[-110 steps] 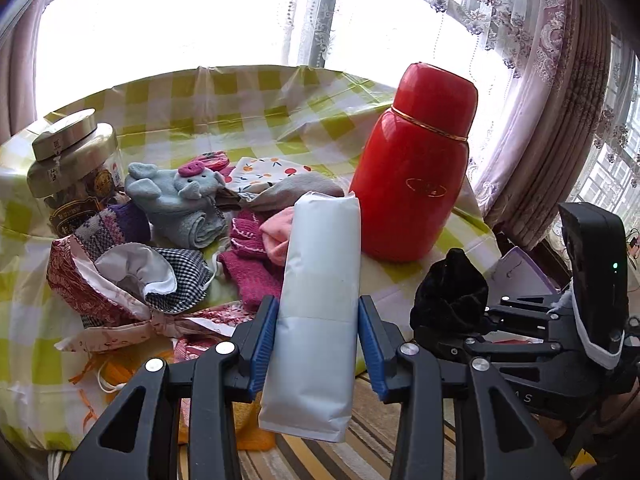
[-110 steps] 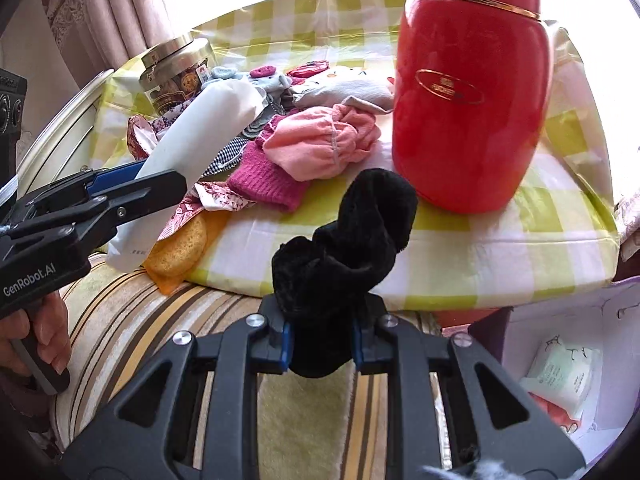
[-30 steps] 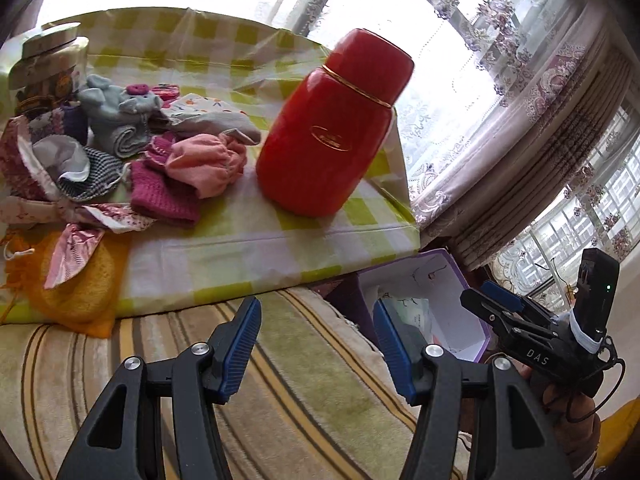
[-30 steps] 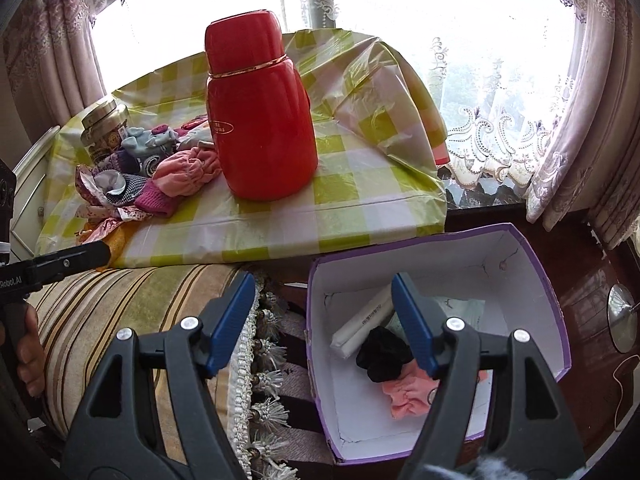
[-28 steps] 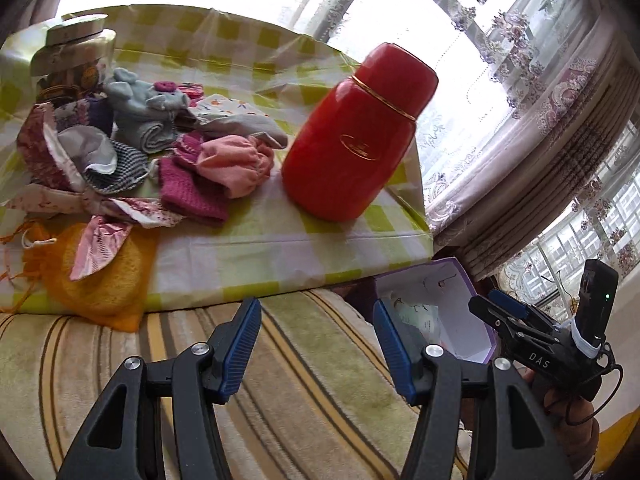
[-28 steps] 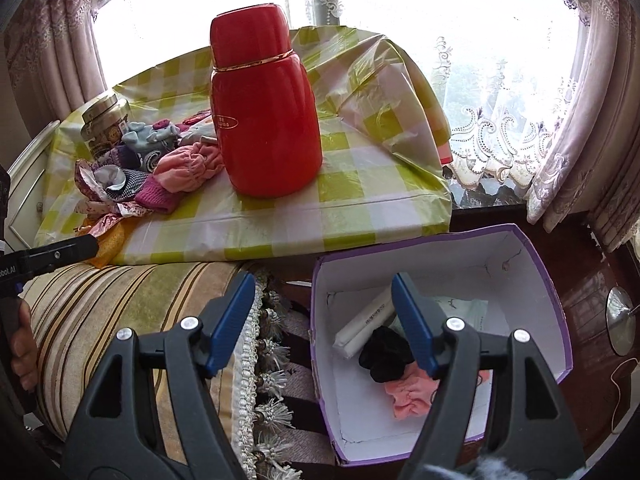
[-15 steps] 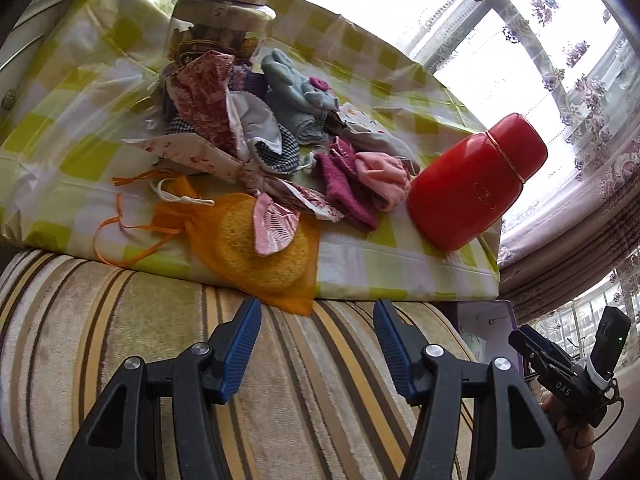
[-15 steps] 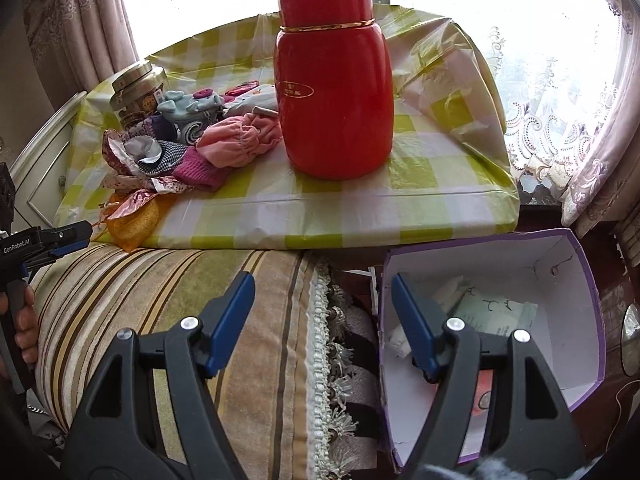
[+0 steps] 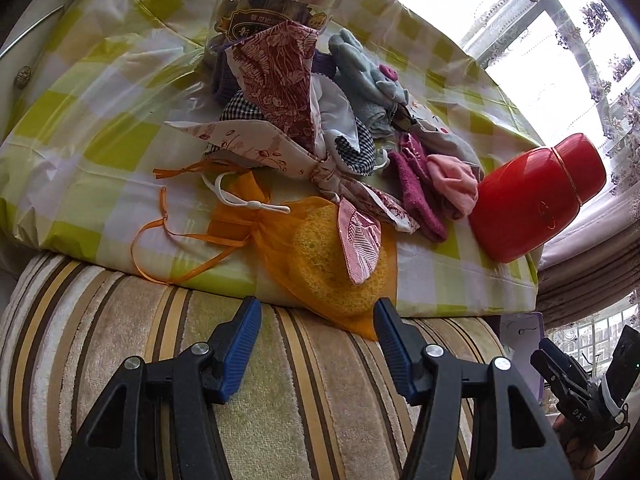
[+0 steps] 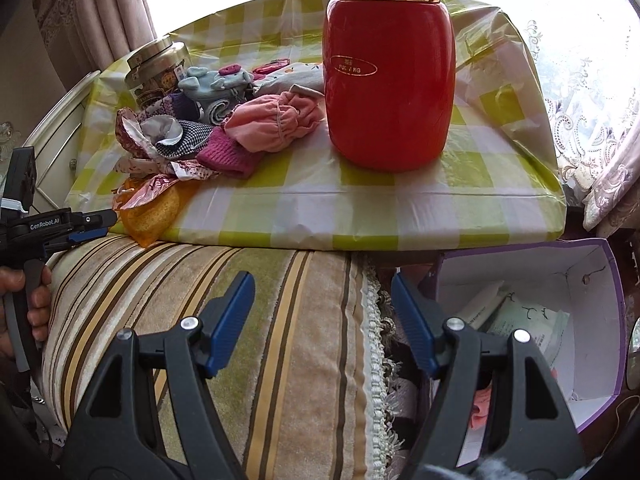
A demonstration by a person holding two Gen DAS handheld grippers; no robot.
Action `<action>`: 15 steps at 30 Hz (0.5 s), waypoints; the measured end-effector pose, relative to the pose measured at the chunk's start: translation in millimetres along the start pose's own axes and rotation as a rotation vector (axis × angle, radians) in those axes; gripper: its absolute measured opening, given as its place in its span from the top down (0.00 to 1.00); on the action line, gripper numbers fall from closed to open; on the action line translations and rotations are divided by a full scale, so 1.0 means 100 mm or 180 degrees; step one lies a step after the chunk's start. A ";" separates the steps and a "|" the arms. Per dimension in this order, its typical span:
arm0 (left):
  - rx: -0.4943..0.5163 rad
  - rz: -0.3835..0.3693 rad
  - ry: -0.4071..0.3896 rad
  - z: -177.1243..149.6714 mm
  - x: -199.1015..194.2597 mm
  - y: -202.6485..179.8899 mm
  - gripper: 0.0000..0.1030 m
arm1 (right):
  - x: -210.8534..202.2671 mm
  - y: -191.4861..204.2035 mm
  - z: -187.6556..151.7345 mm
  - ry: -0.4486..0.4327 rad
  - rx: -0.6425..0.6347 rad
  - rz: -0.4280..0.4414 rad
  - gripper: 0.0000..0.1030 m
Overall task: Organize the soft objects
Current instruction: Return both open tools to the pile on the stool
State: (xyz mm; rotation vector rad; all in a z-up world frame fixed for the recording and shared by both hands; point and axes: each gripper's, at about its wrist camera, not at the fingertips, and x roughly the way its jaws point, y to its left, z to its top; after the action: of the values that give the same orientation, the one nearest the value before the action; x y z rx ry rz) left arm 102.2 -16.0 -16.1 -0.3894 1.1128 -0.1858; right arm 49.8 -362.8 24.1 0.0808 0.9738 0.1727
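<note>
A heap of soft things lies on the checked table: an orange mesh pouch [image 9: 320, 256] with a yellow sponge at the front edge, a red patterned cloth bow [image 9: 280, 92], a pink sock [image 9: 454, 186], a magenta knit [image 9: 416, 188] and a blue-grey plush sock [image 9: 368, 76]. My left gripper [image 9: 318, 336] is open and empty, just in front of the orange pouch. My right gripper [image 10: 322, 312] is open and empty, over the striped cushion [image 10: 248, 320] beside the purple box [image 10: 580, 320]. The pouch [image 10: 154, 210] and the pink sock [image 10: 276, 124] also show in the right wrist view.
A tall red flask [image 10: 390, 68] stands on the table [image 10: 360, 208] right of the heap. A glass jar [image 9: 272, 4] with a metal lid stands behind it. The purple box on the floor holds packets and a pink item [image 10: 480, 408]. Curtains and a window lie behind.
Both grippers let go of the white packet and the black sock, which lie in the box. The left gripper has swung back left to the heap; the right has moved left off the box.
</note>
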 end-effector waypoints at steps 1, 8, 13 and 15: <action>0.0009 0.0006 0.0021 0.01 0.03 0.00 0.42 | 0.02 0.01 0.01 0.0006 -0.0002 0.0006 0.28; 0.0068 0.0035 0.0228 0.11 0.25 0.01 0.42 | 0.16 0.10 0.13 0.0031 -0.0030 0.0042 0.28; 0.0136 0.0047 0.0320 0.14 0.34 -0.02 0.42 | 0.26 0.16 0.19 0.0063 -0.0049 0.0081 0.28; 0.0166 0.0052 0.0329 0.14 0.35 -0.04 0.42 | 0.30 0.17 0.23 0.0070 -0.0043 0.0104 0.28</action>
State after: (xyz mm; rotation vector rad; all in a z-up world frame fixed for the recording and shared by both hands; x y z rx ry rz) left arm 130.7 -28.2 -38.3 -0.3270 1.2101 -0.2220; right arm 83.4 -340.0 15.1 0.0825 0.9936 0.2105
